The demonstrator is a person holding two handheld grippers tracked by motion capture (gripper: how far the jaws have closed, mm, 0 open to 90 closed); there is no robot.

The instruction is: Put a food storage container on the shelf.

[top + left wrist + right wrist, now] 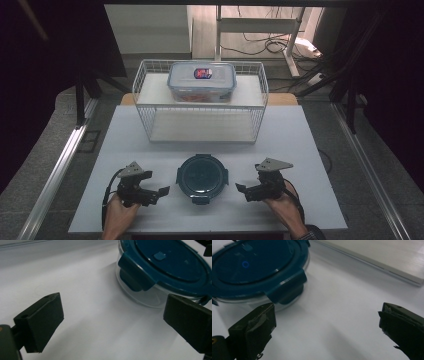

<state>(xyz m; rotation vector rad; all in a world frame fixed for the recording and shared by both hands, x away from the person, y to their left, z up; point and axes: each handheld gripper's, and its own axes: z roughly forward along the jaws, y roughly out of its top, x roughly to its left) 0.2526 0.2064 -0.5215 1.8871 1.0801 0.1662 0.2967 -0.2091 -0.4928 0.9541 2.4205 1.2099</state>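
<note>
Round container (202,178) with the dark blue clip lid is sitting on the white table (300,150) between the two grippers, near the person's edge. Left gripper (161,192) is resting just beside it, jaws standing wide apart with nothing between them; in the left gripper view the near side clip (135,275) is lying ahead of the open jaws, clear of both pads. Right gripper (240,189) is mirroring it on the other side, likewise gaping and empty, with the opposite clip (285,291) showing just past its left pad (253,332).

Beyond the container, a white wire basket (200,100) is standing across the table's far half, and a rectangular lidded box (202,81) is sitting on the basket's upper shelf.

Judging from this, the risks are lying in the glass wall and the clips. Pads closing on the smooth, curved side could be sliding off, or one gripper arriving first could be pushing the container sideways across the slick table. A jaw catching under a clip might be popping it unintentionally.
</note>
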